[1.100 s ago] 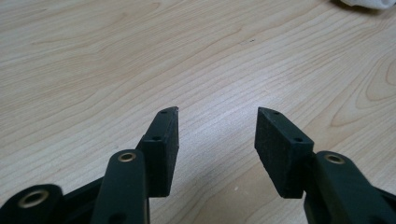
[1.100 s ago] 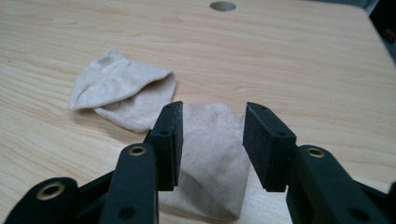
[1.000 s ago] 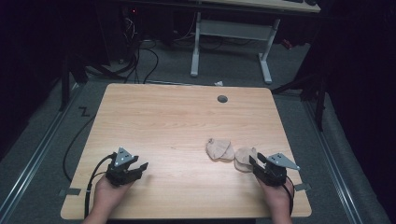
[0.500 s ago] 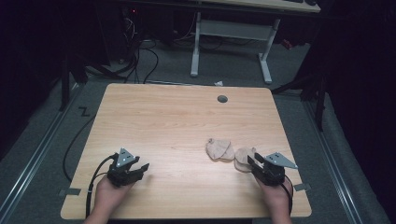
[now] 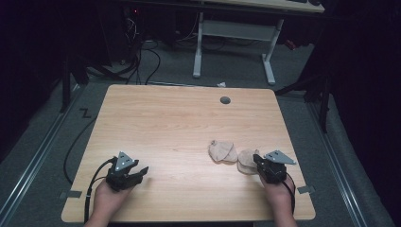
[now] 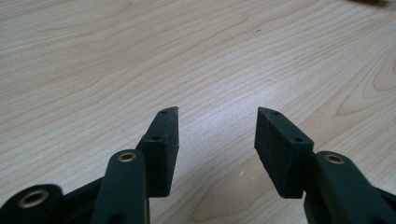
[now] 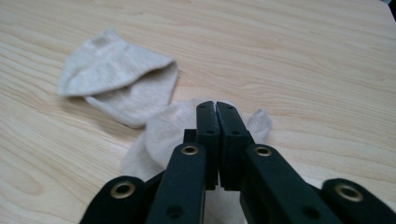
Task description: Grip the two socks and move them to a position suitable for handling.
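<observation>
Two beige socks lie near the table's (image 5: 156, 118) front right edge: the far sock (image 5: 222, 152) and, touching it at four o'clock, the near sock (image 5: 247, 161). Compared with a second ago almost nothing has shifted; the right gripper (image 5: 263, 163) has only crept a little toward the near sock and now sits over it, jaws pressed together with no cloth visibly between them. The left gripper (image 5: 138, 172), at eight o'clock, rests spread open above bare wood. Any sock handling looks not yet begun.

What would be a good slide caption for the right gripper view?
Right gripper with jaws closed over the nearer beige sock; a second sock lies just beyond on the wooden table.
</observation>
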`<state>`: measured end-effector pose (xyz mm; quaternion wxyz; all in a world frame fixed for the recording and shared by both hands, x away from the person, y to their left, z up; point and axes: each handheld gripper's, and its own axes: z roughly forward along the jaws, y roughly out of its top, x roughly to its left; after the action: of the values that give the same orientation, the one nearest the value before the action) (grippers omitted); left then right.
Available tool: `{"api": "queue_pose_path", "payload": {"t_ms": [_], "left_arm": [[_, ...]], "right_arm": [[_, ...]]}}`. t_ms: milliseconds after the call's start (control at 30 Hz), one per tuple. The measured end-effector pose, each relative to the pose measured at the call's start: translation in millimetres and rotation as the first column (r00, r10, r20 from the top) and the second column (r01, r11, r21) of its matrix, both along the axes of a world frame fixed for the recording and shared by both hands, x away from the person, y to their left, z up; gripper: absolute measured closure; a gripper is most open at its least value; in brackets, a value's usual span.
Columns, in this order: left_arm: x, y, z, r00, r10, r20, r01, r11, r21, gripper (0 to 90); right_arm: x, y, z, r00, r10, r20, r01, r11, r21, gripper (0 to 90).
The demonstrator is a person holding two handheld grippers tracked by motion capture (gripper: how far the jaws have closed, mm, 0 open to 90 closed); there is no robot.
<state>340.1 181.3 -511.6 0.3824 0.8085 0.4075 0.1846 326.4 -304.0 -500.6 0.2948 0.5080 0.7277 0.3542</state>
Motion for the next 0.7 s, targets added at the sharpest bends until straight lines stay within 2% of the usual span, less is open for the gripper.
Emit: {"api": "queue_pose_path", "payload": {"t_ms": [167, 300, 467, 567, 700], "left_arm": [[-0.9, -1.8, -1.1, 0.9999, -0.009, -0.013, 0.009, 0.9999, -0.012, 49.6], [-1.5, -6.6, -2.0, 0.9996, -0.027, -0.013, 0.027, 0.9996, -0.002, 49.6], [-2.3, -9.9, -3.1, 0.9991, -0.039, -0.016, 0.039, 0.9992, 0.005, 49.5], [-2.7, -10.8, -3.0, 0.9989, -0.043, -0.017, 0.043, 0.9991, 0.001, 49.5], [-2.6, -13.2, -1.3, 0.9990, -0.044, -0.007, 0.044, 0.9990, 0.006, 49.5]], "right_arm": [[7.8, -1.0, -7.6, 0.9991, -0.008, -0.042, 0.007, 1.000, -0.027, 89.8], [12.5, 0.8, -14.3, 0.9966, -0.004, -0.082, 0.000, 0.999, -0.053, 89.8], [17.7, 0.6, -23.1, 0.9901, -0.013, -0.140, 0.003, 0.998, -0.069, 89.6], [18.3, -2.4, -23.6, 0.9893, -0.011, -0.146, 0.005, 0.999, -0.038, 89.4], [15.3, -2.0, -24.0, 0.9902, 0.003, -0.140, -0.010, 0.999, -0.046, 87.7]]}}
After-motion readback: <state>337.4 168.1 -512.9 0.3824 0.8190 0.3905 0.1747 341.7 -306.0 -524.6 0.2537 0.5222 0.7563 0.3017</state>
